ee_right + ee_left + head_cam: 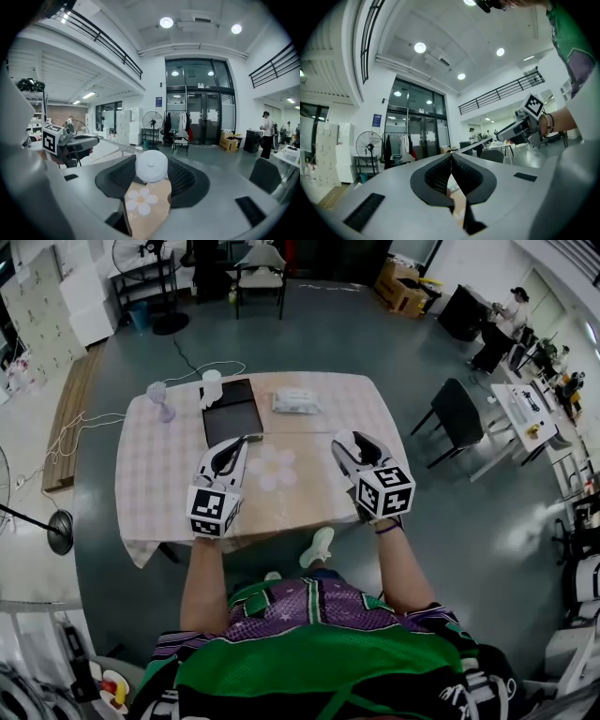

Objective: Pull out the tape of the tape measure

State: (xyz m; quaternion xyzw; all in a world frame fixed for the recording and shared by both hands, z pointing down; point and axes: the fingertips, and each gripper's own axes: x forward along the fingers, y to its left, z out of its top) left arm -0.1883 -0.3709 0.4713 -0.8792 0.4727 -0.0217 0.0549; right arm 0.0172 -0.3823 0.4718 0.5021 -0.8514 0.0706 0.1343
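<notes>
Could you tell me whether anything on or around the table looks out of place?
Nothing on the table stands out: the glass, cup and wipes pack sit tidily near its far edge. Only the loose white cables trailing over the floor beside it look untidy.
</notes>
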